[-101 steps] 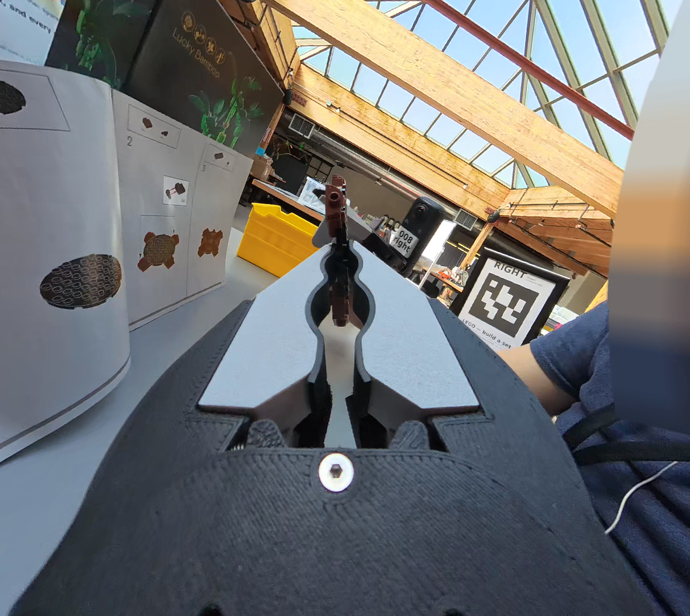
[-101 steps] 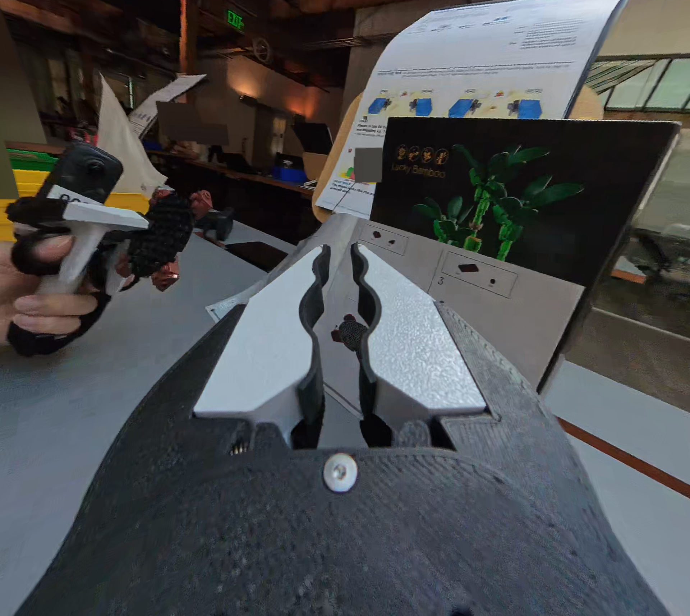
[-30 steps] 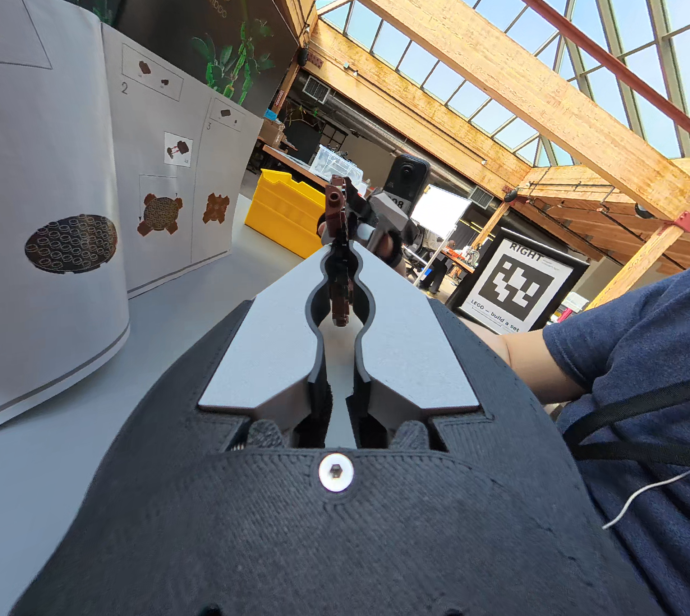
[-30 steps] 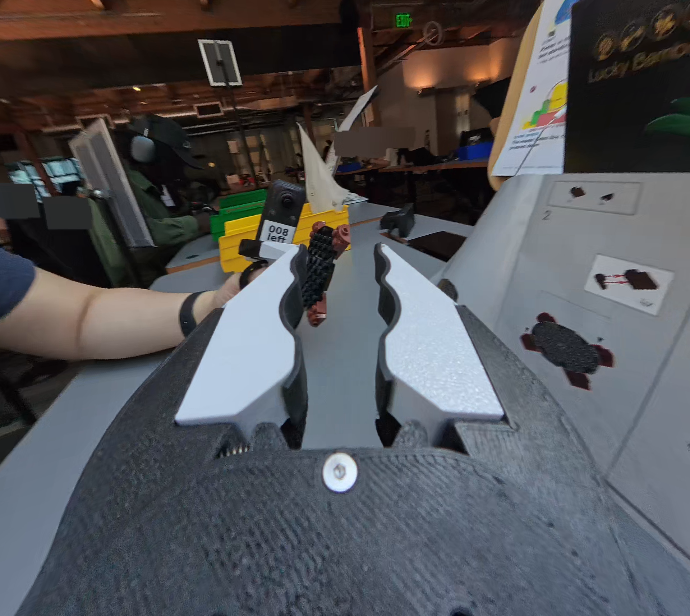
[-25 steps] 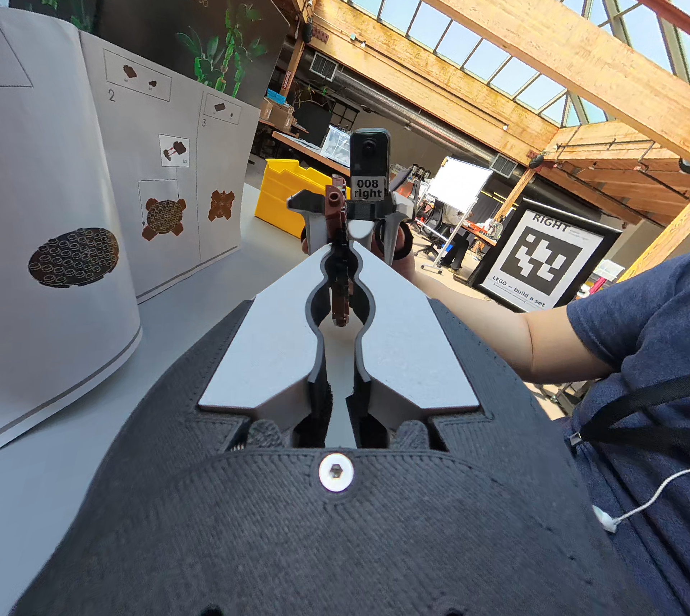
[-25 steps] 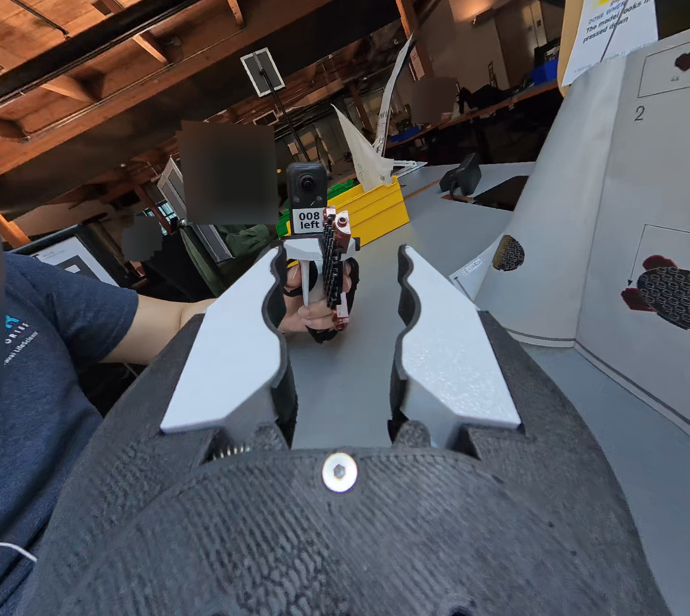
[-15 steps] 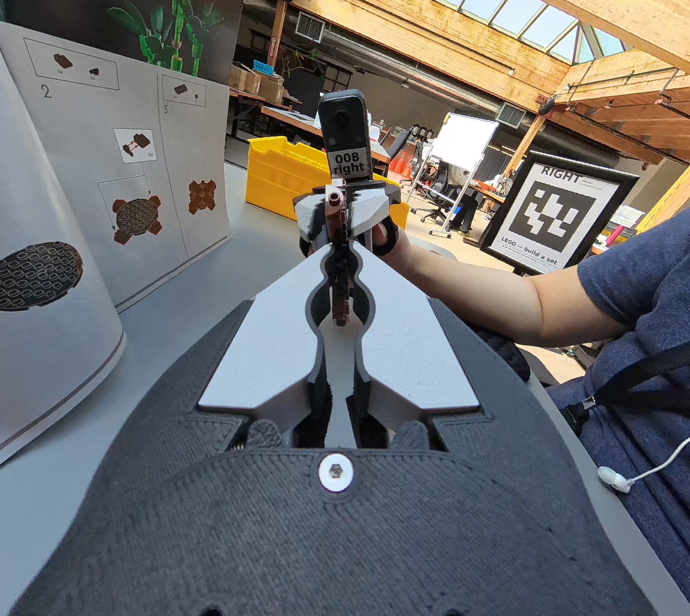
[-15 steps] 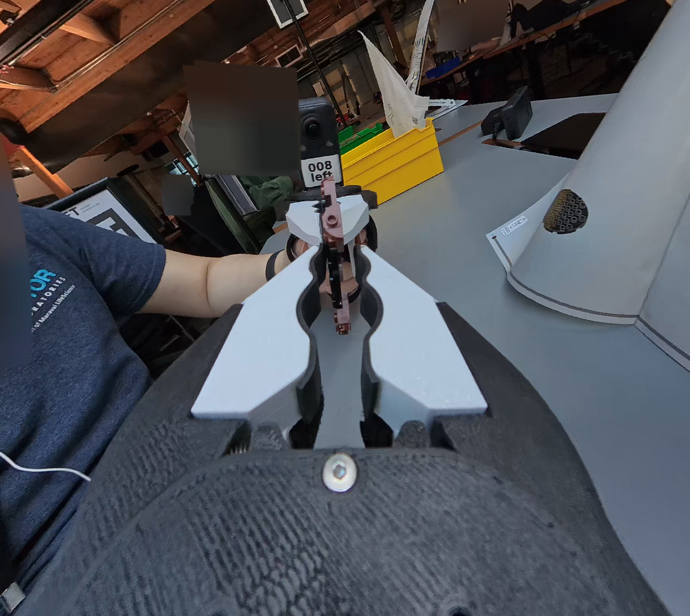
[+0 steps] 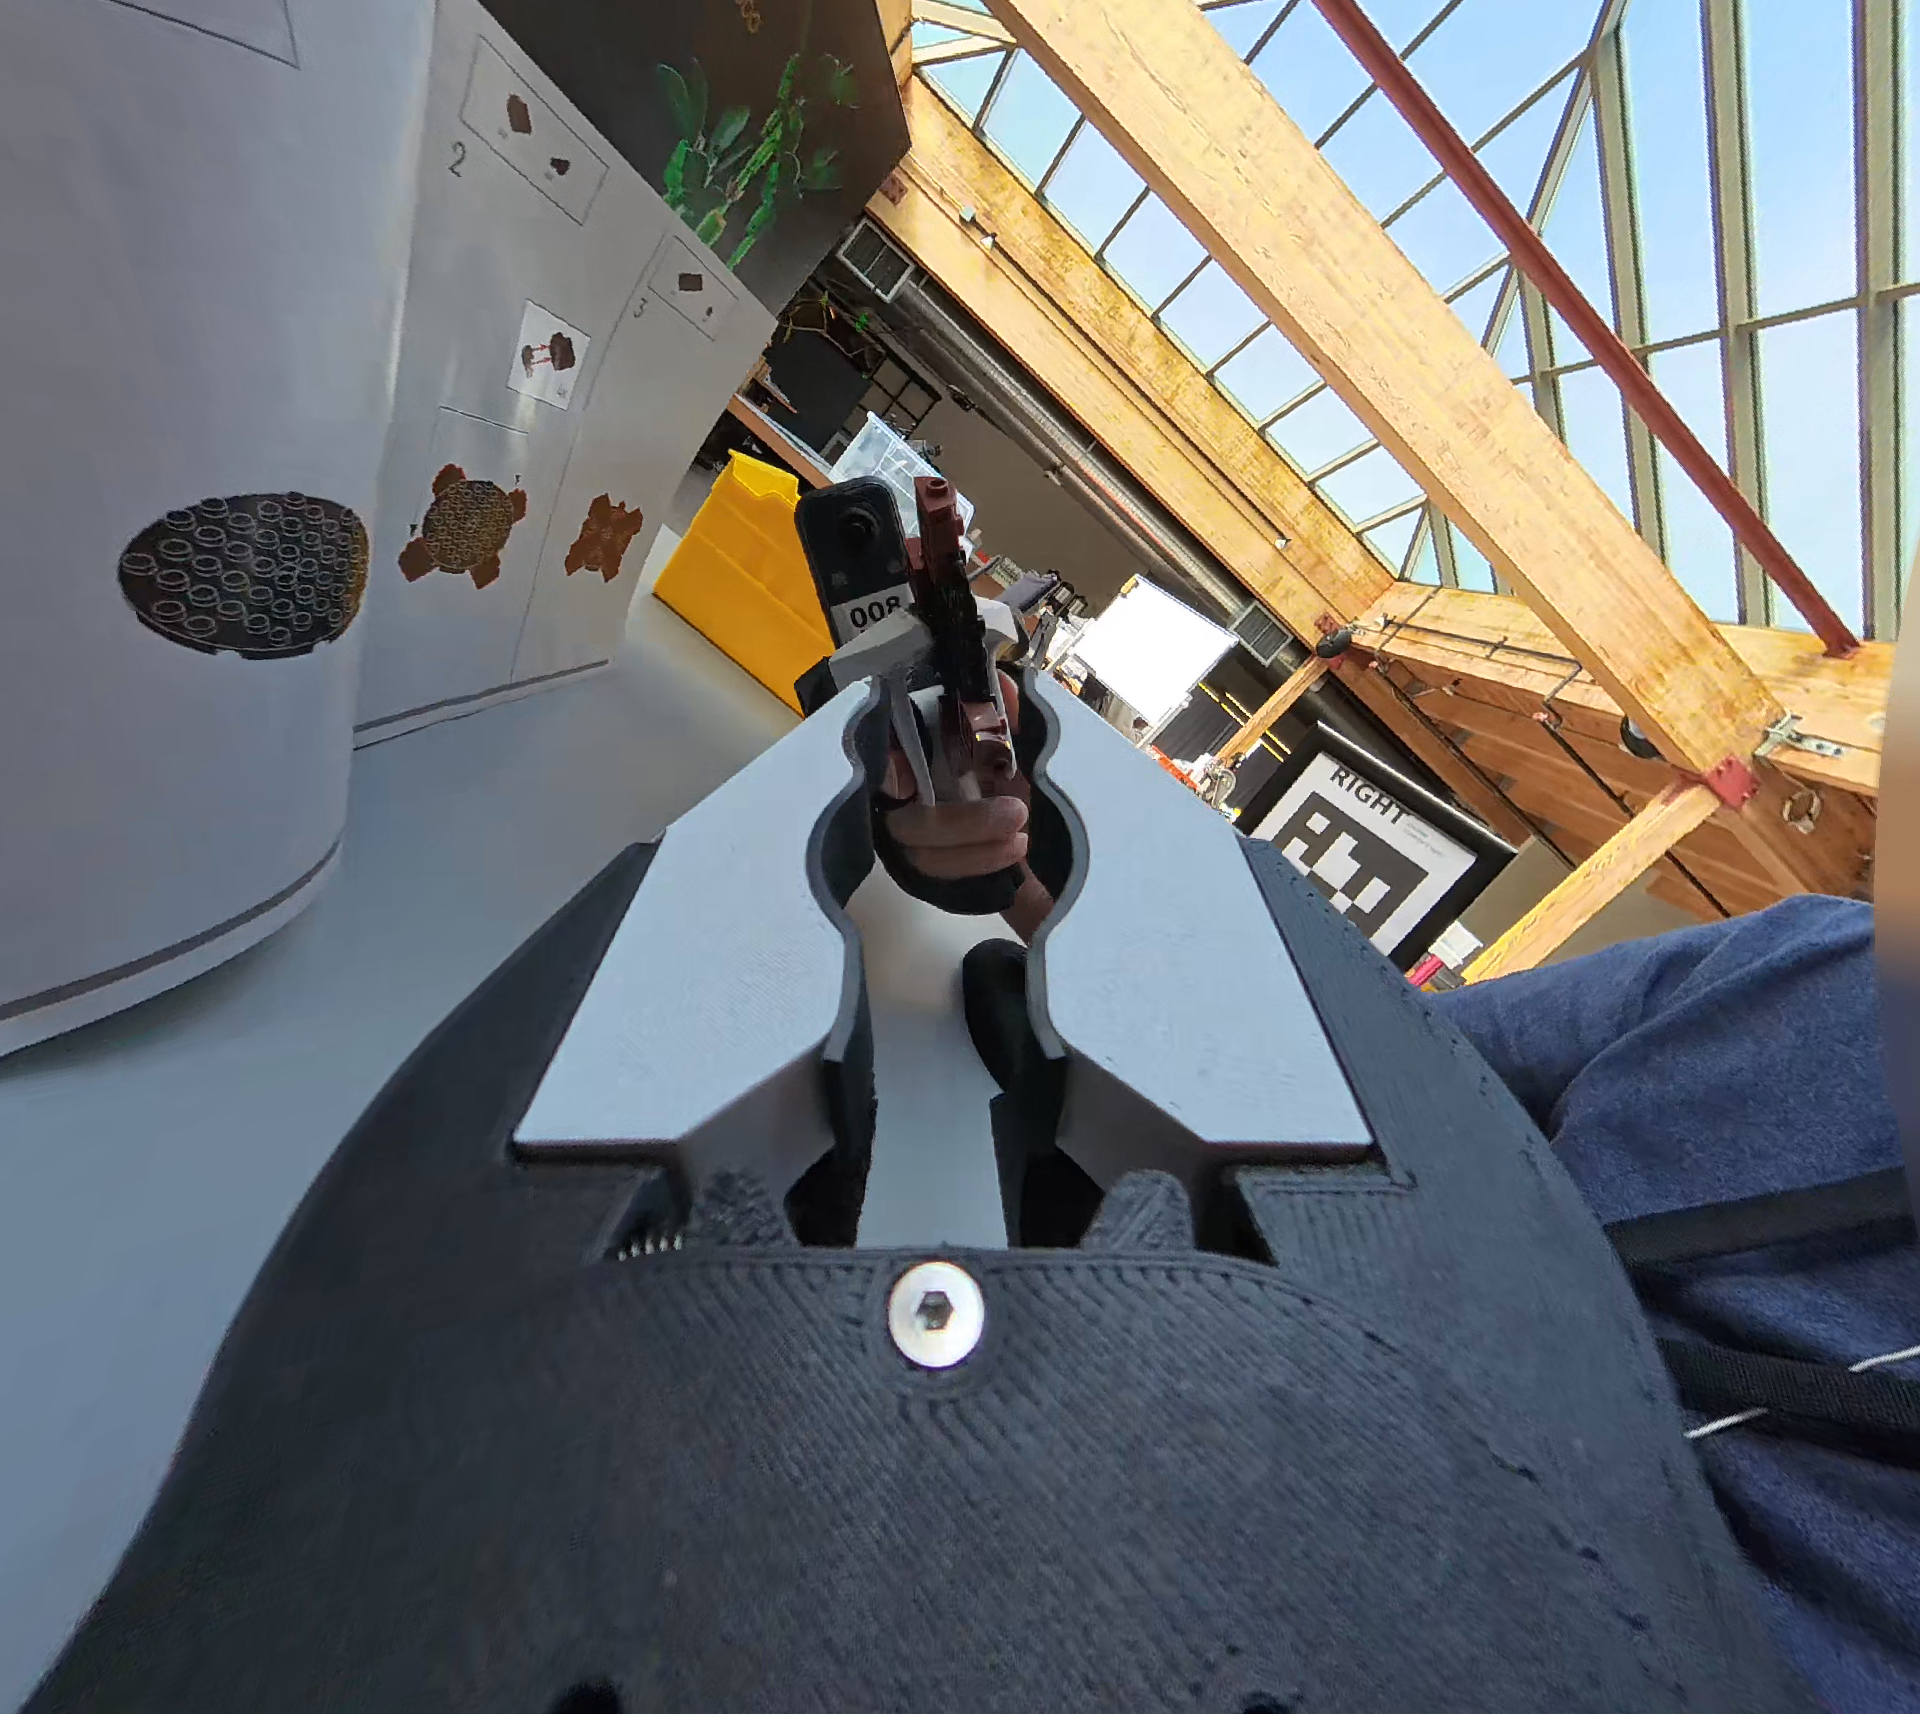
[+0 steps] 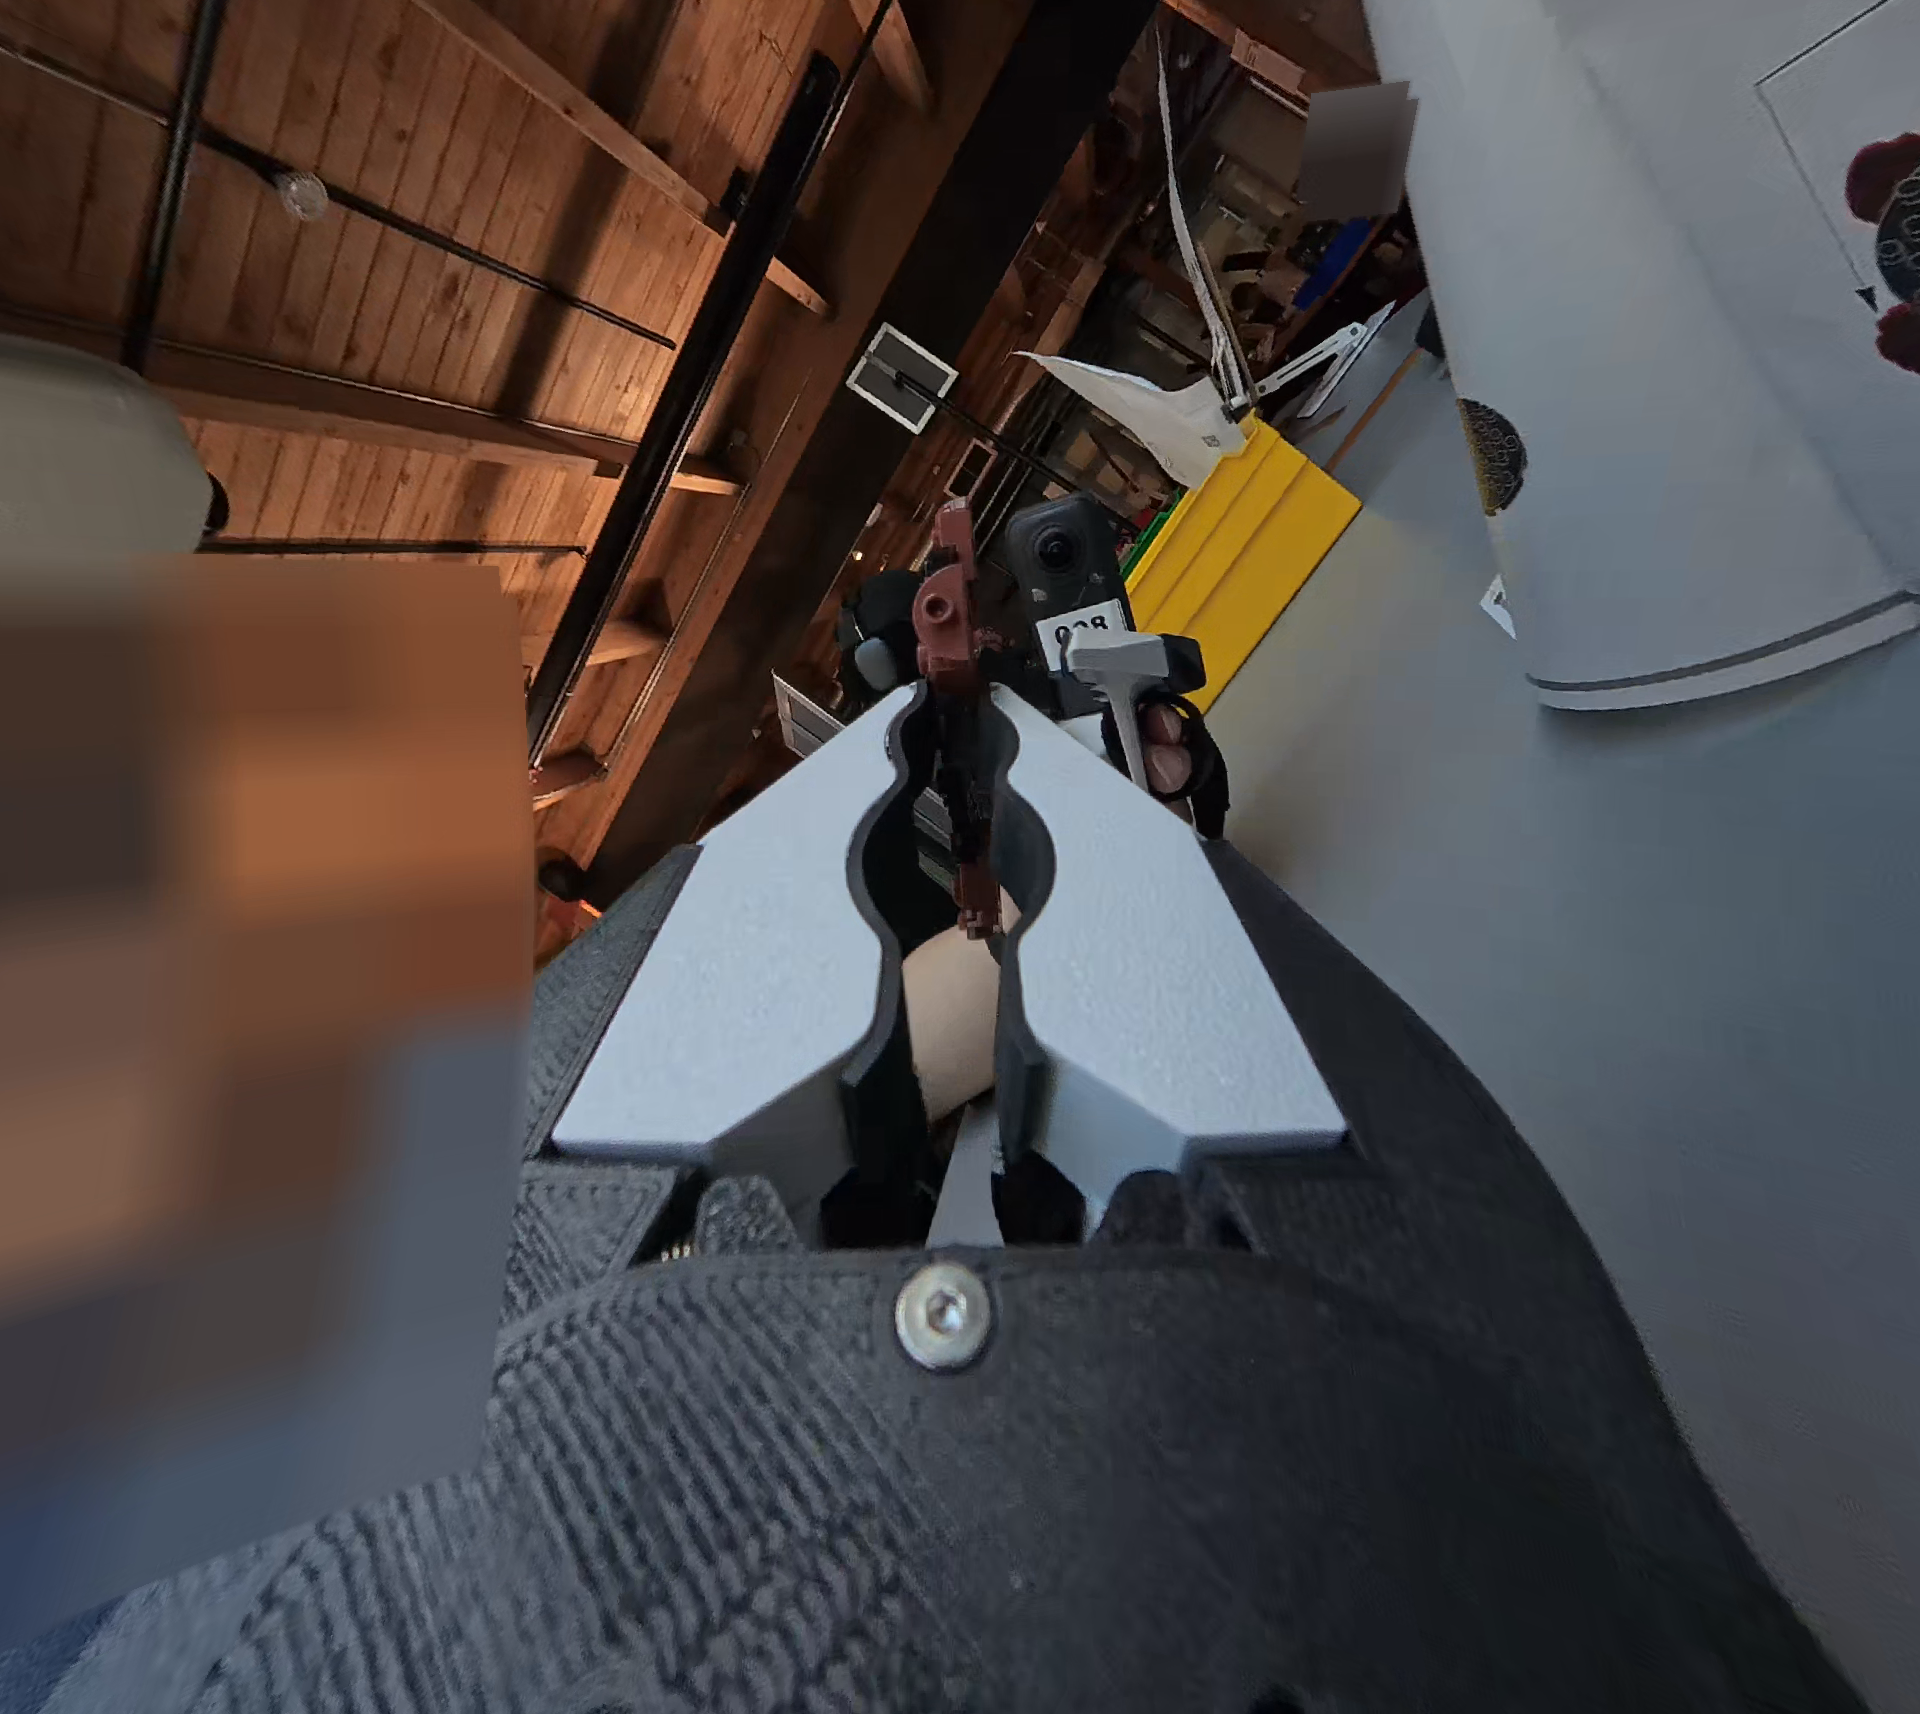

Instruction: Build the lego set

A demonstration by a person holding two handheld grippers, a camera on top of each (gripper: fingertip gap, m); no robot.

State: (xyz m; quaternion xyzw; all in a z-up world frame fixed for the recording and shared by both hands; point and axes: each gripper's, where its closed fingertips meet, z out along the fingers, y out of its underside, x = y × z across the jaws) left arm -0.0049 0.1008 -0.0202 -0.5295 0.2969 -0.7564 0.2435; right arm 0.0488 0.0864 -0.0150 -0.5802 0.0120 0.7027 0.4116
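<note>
The lego assembly, a black round plate with reddish-brown pieces on it, shows edge-on in the right wrist view (image 10: 951,625). My right gripper (image 10: 958,708) is shut on it and holds it in the air above the table. In the left wrist view my left gripper (image 9: 945,698) is open and empty. Through its gap I see the assembly (image 9: 948,625) a little ahead, held by the right gripper (image 9: 914,656). The left gripper also shows farther off in the right wrist view (image 10: 1132,667), to the right of the assembly.
An open instruction booklet (image 9: 208,417) stands on the grey table (image 9: 312,1093) at the left, with the dark lego box (image 9: 675,2) behind it. A yellow bin (image 9: 748,563) sits farther back. A framed marker sign (image 9: 1361,854) stands at the right. A person's blue sleeve (image 9: 1662,1041) is close by. Some 6 cm of space lies between my two pairs of fingers.
The right gripper came round to face the left one and shut on the assembly. The left gripper has now opened and let go of it. Both views have tilted.
</note>
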